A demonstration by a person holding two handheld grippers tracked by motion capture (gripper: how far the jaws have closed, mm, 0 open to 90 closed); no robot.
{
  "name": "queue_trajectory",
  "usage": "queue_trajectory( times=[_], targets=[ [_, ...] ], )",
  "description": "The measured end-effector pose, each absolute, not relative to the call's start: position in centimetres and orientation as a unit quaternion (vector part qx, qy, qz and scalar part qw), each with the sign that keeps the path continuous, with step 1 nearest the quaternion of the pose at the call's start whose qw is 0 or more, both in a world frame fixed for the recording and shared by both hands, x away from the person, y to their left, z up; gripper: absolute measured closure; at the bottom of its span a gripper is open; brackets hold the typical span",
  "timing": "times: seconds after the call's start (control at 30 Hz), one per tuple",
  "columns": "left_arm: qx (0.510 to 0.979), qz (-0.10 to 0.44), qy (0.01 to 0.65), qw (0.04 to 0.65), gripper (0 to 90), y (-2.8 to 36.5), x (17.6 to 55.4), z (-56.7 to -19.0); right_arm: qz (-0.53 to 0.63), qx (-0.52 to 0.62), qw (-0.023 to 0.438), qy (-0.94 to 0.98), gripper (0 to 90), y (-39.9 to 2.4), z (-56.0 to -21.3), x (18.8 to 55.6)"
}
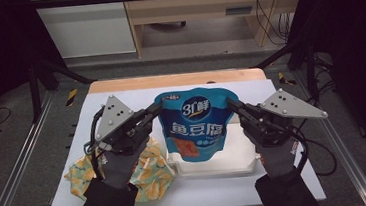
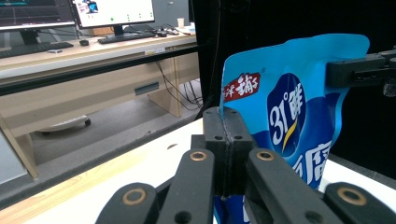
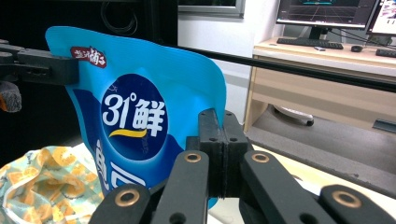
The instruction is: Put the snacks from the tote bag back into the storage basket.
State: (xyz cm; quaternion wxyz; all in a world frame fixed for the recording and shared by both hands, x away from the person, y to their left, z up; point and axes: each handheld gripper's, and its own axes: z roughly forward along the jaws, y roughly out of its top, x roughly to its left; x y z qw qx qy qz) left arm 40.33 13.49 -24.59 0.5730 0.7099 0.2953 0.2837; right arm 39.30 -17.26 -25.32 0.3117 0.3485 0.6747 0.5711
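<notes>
Fingers (image 2: 224,140) of both grippers clamped tight on blue pouch (image 1: 195,122) top corners, held over white tray (image 1: 236,163); uneven pull could tear seal, tbh.

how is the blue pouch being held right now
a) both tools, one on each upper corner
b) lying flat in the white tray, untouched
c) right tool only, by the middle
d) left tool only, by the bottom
a: the left tool and the right tool are each clamped on an upper corner of the blue pouch, which hangs upright above the white tray.
</notes>
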Motion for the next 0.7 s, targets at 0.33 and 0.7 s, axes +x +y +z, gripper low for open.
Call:
queue_trajectory(
  times=[0.33, 0.7],
  targets=[
    [0.716, 0.284, 0.290, 0.569, 89.9, 12.6, 41.0, -25.4, 0.568, 0.357, 0.314, 0.672, 90.0, -18.1, -26.3, 39.4],
    [0.726, 0.277, 0.299, 0.554, 89.9, 12.5, 41.7, -27.0, 0.560, 0.367, 0.306, 0.677, 90.0, -18.1, -28.1, 40.1]
  ],
)
